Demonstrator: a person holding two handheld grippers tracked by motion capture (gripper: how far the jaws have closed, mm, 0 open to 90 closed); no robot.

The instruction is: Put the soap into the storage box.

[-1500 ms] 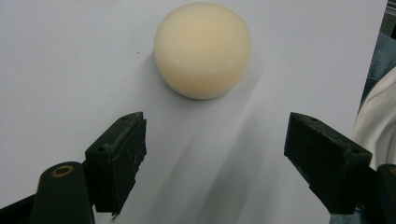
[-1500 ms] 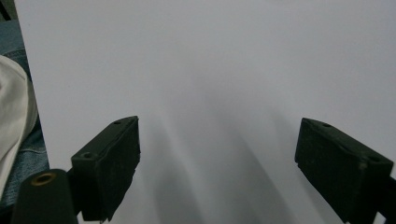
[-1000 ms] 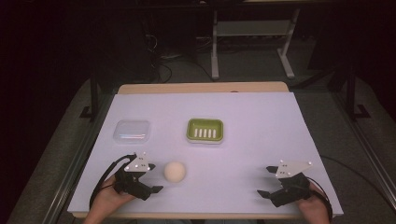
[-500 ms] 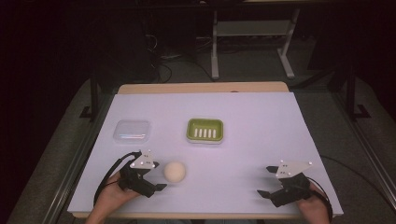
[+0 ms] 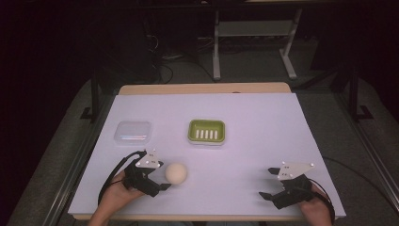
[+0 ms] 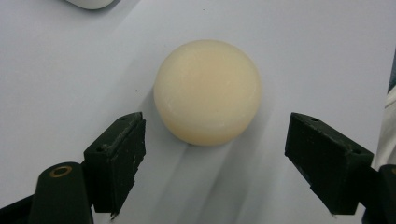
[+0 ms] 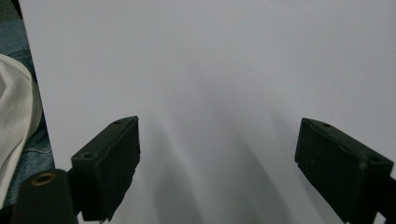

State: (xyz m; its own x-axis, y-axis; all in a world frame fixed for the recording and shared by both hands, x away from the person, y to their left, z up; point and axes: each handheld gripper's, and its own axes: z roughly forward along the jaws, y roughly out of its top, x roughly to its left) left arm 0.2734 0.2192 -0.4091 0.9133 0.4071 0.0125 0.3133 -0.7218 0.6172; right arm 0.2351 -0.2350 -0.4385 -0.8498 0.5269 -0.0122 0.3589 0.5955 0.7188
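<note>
L gripper [image 5: 157, 181]: I have it low at the near-left of the table [image 5: 263, 122], jaws spread wide, nothing gripped. In the left gripper view the cream ball [image 6: 208, 91] sits just ahead of the tips, roughly centred in the gap, no contact w/ either jaw. I judge the wide opening is deliberate: the ball is nearly as broad as the gap, so clearance is needed to straddle it before closing. Ball rests on the white sheet, near-left area, just beside the gripper.

R gripper [image 5: 273, 183]: parked near-right, jaws also wide apart, holding nothing; bare sheet ahead of it. Prob. kept well apart to stay out of the way.

Further out: green slotted dish [image 5: 206, 132] mid-table, likely the ball's destination; clear lidded box [image 5: 133, 131] to its left. Both untouched.

Risk: round item may roll if one jaw touches first.
</note>
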